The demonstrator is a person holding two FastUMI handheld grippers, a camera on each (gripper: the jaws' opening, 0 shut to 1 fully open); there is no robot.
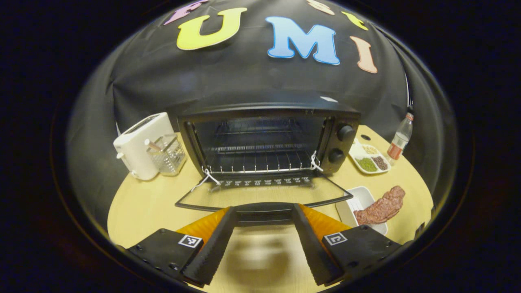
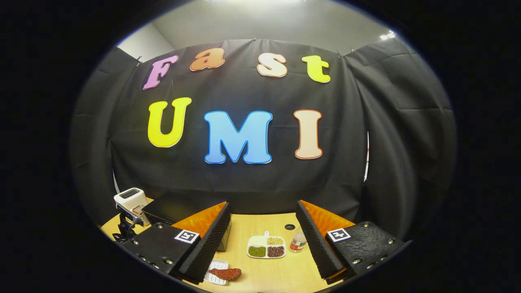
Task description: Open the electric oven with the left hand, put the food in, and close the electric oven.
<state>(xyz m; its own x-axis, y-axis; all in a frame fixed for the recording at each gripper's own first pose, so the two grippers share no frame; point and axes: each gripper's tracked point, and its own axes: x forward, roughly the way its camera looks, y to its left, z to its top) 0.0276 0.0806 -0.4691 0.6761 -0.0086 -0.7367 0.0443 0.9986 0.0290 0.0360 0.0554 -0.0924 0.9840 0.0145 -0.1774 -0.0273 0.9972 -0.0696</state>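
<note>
The black electric oven (image 1: 268, 138) stands open in the left gripper view, with its glass door (image 1: 264, 195) folded down flat and a wire rack inside. My left gripper (image 1: 263, 213) is open, and the door's dark handle (image 1: 264, 212) lies between its fingertips. To the right, a reddish-brown slab of meat (image 1: 382, 207) rests on a white tray (image 1: 356, 199). My right gripper (image 2: 262, 209) hangs open high above the table with nothing in it. Below its left finger are the meat (image 2: 226, 273) and tray (image 2: 215, 266); the oven's top (image 2: 175, 207) sits behind that finger.
A white toaster (image 1: 140, 144) and a clear utensil holder (image 1: 167, 154) stand left of the oven. A divided dish of beans (image 1: 368, 158) and a small bottle (image 1: 401, 138) sit on its right; in the right gripper view the dish (image 2: 266, 247) and bottle (image 2: 298, 242) appear between the fingers. The round wooden table (image 1: 146, 203) ends close behind.
</note>
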